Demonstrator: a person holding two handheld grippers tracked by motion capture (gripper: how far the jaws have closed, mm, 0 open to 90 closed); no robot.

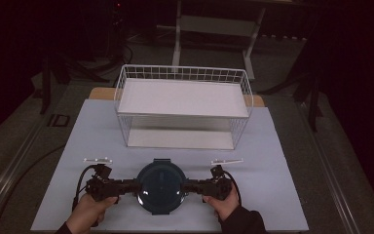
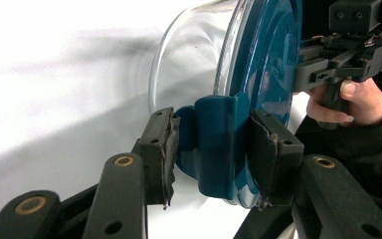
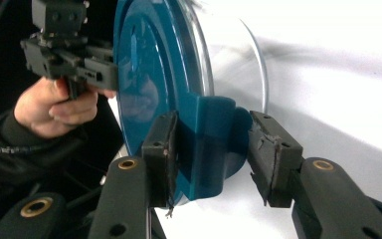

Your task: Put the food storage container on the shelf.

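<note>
At the left of the high view, the left gripper (image 1: 129, 185) lies low over the table (image 1: 272, 161), held by the left hand (image 1: 88, 210). In the left gripper view its jaws stand around the blue side tab (image 2: 216, 144) of the lid; the right pad touches the lid, the left pad is at the tab's edge, so it is closed on the tab.

In the middle, near the front edge, sits one round glass container with a blue lid (image 1: 160, 186).

At the right, the right gripper (image 1: 191, 185), held by the right hand (image 1: 224, 204), is at the opposite tab (image 3: 210, 144). Its left pad presses the lid, but a small gap shows before the right pad, so a firm clamp I cannot confirm.

Behind stands one white wire shelf basket (image 1: 182, 105). Two small white strips (image 1: 97, 159) lie on the table. No writing is readable.
</note>
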